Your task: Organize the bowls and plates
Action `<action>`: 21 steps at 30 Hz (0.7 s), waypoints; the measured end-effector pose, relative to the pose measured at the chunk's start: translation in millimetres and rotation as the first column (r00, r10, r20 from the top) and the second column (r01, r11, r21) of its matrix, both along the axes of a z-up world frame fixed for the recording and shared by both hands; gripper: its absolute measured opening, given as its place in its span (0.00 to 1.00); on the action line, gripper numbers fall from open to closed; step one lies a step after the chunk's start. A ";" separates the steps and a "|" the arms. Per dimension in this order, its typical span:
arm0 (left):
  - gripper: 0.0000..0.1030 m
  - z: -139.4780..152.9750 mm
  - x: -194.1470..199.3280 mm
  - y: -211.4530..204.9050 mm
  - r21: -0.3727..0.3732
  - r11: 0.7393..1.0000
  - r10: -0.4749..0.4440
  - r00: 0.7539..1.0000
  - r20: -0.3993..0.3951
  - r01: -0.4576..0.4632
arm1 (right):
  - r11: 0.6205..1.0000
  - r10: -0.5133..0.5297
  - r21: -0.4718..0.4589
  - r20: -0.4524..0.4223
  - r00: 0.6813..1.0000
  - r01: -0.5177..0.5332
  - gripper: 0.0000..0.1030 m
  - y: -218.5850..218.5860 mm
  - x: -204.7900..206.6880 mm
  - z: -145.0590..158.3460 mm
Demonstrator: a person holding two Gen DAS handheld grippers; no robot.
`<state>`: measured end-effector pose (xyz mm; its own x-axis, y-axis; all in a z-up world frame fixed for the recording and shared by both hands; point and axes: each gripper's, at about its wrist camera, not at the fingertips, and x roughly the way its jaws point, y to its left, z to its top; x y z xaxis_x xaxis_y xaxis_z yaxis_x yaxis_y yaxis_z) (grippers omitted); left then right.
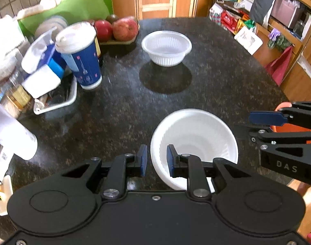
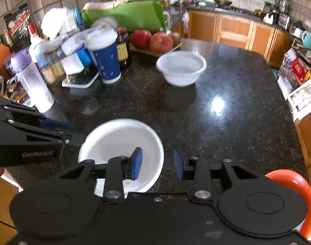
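At the bottom of both wrist views sits the near bowl (image 1: 194, 143), a white foam one, tilted on the dark table (image 1: 118, 110). The left tongs (image 1: 156, 160) stand apart astride its near rim, one pad inside and one outside, not yet pinching as far as I can tell. The right tongs (image 2: 157, 162) are likewise apart, one pad over the bowl's inside and the other outside its rim, gripping nothing.

Farther up, at centre frame, a second white ribbed bowl (image 1: 166, 48) stands upright and alone, well apart from the first.

I count two bowls on the open table and no loose plates; some pale dishes seem to lean in the clutter at upper left, too blurred to count. By my judgement, nothing is stacked yet, so nesting the two bowls remains.
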<state>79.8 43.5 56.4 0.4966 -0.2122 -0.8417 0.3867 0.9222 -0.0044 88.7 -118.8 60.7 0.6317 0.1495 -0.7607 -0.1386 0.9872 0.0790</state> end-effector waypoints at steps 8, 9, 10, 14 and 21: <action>0.53 21.0 1.3 -4.7 0.000 0.999 0.040 0.979 0.200 -0.041 | 0.996 -0.080 0.048 0.180 0.980 0.073 0.52 -19.8 -15.0 25.5; 0.53 23.6 4.1 -5.6 -0.008 0.999 0.040 0.976 0.212 -0.040 | 0.995 -0.094 0.050 0.195 0.976 0.086 0.54 -22.7 -14.6 28.4; 0.53 26.4 8.6 -6.6 -0.020 0.999 0.041 0.975 0.217 -0.038 | 0.994 -0.108 0.051 0.208 0.972 0.100 0.55 -26.4 -13.3 31.4; 0.55 32.9 28.3 -10.3 -0.059 0.997 0.065 0.971 0.230 -0.053 | 0.993 -0.118 0.047 0.278 0.953 0.109 0.55 -40.5 -5.1 39.9; 0.70 39.2 62.5 -24.2 -0.101 0.989 0.138 0.933 0.333 -0.111 | 0.989 -0.149 0.063 0.370 0.917 0.135 0.64 -72.7 31.2 42.1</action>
<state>142.3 19.2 95.7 0.7755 -0.1894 -0.6023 0.2602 0.9650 0.0317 120.0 -191.5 102.8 0.8848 0.0596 -0.4621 -0.0230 0.9962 0.0845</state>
